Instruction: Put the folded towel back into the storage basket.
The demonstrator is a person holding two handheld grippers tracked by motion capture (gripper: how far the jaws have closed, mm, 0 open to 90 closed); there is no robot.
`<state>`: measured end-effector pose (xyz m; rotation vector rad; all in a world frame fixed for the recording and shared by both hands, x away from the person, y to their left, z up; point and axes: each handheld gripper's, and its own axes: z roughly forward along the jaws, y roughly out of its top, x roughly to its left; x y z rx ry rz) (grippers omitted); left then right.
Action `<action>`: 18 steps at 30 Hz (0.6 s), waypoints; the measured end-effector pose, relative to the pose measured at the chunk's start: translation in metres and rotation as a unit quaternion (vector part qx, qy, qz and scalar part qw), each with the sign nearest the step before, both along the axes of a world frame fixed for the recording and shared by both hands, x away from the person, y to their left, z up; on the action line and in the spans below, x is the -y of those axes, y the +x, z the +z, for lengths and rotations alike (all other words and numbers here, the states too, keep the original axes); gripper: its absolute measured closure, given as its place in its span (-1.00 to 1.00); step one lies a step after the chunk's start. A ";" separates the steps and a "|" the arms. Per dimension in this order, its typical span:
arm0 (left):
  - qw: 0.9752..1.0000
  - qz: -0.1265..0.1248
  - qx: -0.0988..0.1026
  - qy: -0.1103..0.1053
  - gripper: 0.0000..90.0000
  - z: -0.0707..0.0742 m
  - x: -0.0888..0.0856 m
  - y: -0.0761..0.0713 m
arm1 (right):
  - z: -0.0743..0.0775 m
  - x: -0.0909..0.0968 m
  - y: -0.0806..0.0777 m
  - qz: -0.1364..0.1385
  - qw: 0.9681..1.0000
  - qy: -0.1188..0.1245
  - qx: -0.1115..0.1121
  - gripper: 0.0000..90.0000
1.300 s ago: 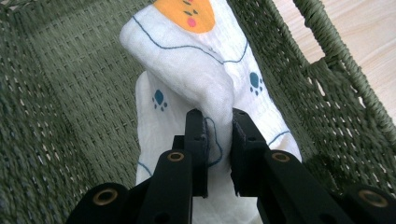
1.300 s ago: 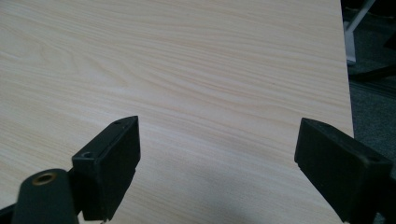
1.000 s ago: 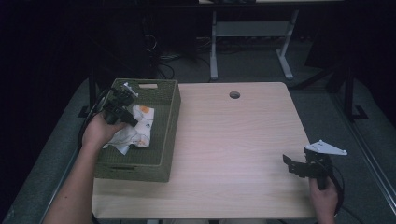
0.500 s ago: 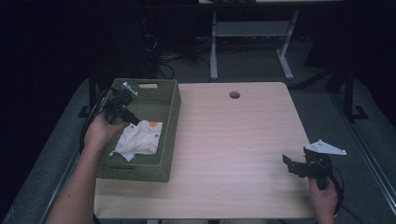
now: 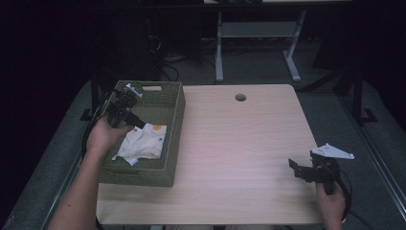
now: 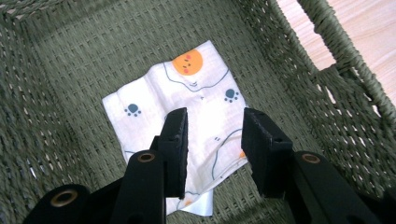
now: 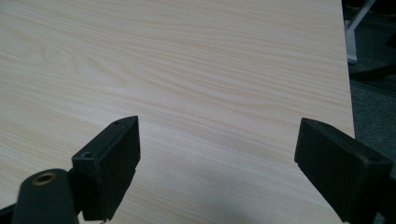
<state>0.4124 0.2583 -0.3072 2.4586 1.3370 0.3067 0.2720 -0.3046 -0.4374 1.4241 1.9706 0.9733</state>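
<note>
Below left hand-held gripper, cloth lies in basket.

High view, we look forward and down across the whole table, left gripper view close over the basket floor, cloth beyond our fingertips, both seen from above too, right gripper view low over bare tabletop.

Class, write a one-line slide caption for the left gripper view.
Open left tongs hover over a printed cloth lying in a green woven basket.
</note>
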 end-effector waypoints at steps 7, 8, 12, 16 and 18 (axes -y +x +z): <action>1.000 -0.004 -0.001 -0.001 0.33 0.003 0.008 -0.002 | 0.000 0.000 0.001 0.001 1.000 -0.001 0.000 -0.69; 1.000 -0.008 0.001 0.000 0.33 0.004 0.009 -0.002 | 0.000 0.000 0.001 0.001 1.000 -0.001 0.000 -0.69; 1.000 -0.016 0.000 -0.005 0.31 0.007 0.018 -0.004 | 0.000 0.002 0.000 0.000 1.000 0.001 0.001 -0.69; 0.999 -0.032 0.007 -0.005 0.30 0.014 0.032 -0.008 | 0.001 0.002 -0.001 -0.001 1.000 0.002 0.002 -0.69; 0.999 -0.034 0.011 -0.008 0.29 0.017 0.036 -0.009 | 0.001 0.002 -0.001 0.000 1.000 0.001 0.002 -0.69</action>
